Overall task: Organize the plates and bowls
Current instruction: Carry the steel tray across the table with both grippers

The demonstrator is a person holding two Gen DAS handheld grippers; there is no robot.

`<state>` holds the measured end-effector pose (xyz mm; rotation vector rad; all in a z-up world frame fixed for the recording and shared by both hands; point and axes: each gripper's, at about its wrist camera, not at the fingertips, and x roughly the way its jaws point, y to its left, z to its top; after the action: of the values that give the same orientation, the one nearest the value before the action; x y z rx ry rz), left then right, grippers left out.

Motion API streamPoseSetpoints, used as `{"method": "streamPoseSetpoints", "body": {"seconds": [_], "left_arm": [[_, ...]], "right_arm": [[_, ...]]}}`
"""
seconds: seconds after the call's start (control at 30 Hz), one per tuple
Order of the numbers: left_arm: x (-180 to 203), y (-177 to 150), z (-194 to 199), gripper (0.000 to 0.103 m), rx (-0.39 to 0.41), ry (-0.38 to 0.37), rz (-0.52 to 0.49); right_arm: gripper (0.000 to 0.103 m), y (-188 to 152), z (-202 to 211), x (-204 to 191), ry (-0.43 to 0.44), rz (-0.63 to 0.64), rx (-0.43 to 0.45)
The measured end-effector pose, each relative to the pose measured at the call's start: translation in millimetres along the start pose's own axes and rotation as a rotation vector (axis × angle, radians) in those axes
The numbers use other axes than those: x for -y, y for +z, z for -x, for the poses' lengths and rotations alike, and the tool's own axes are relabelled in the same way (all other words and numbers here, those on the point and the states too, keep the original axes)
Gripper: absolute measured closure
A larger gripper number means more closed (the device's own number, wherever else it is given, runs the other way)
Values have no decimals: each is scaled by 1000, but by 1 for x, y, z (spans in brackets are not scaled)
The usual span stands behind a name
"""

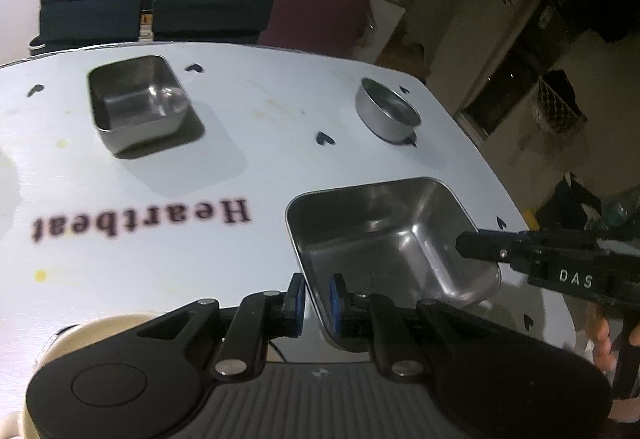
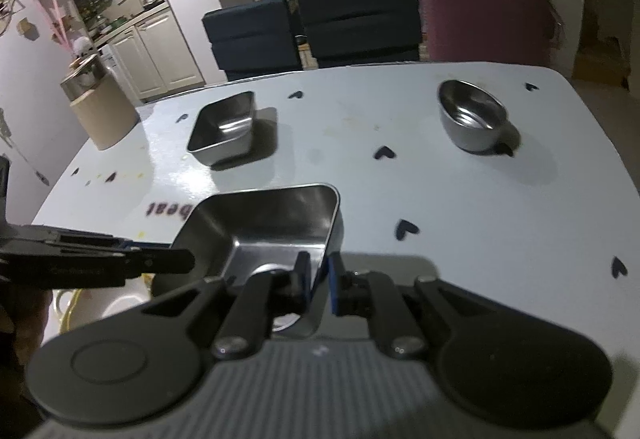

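- So both grippers, left gripper point(image 1: 316, 295) and right gripper point(image 2: 319, 287), have their fingers pinched nearly shut on opposite rim walls of the square steel tray point(image 1: 384, 235), apparently held just above the desk point(image 1: 240, 167).
- Looks light, stiff and slick; the thin rim is probably the only good grab.

bare tabletop point(image 2: 460, 207) between square tin point(image 2: 222, 133) and round bowl point(image 2: 470, 121), cardboard tub point(image 2: 102, 113) at left edge
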<state>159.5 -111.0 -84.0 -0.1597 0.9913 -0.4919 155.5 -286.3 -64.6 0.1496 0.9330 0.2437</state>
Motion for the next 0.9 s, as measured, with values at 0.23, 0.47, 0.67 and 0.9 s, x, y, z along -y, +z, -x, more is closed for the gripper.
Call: {"method": "streamPoseSetpoints", "body": {"seconds": [0.23, 0.47, 0.67, 0.9], "left_arm": [[15, -6, -21, 90, -44, 6, -38], [28, -13, -41, 90, -96, 1, -83], [36, -18, -55, 89, -129, -5, -114], [41, -23, -61, 89, -144, -10, -141]], "right_arm": [[92, -8, -2, 16, -32, -10, -46], [92, -21, -7, 29, -69, -17, -95], [92, -31, -9, 43, -85, -33, -127], [92, -37, -10, 52, -91, -42, -147]]}}
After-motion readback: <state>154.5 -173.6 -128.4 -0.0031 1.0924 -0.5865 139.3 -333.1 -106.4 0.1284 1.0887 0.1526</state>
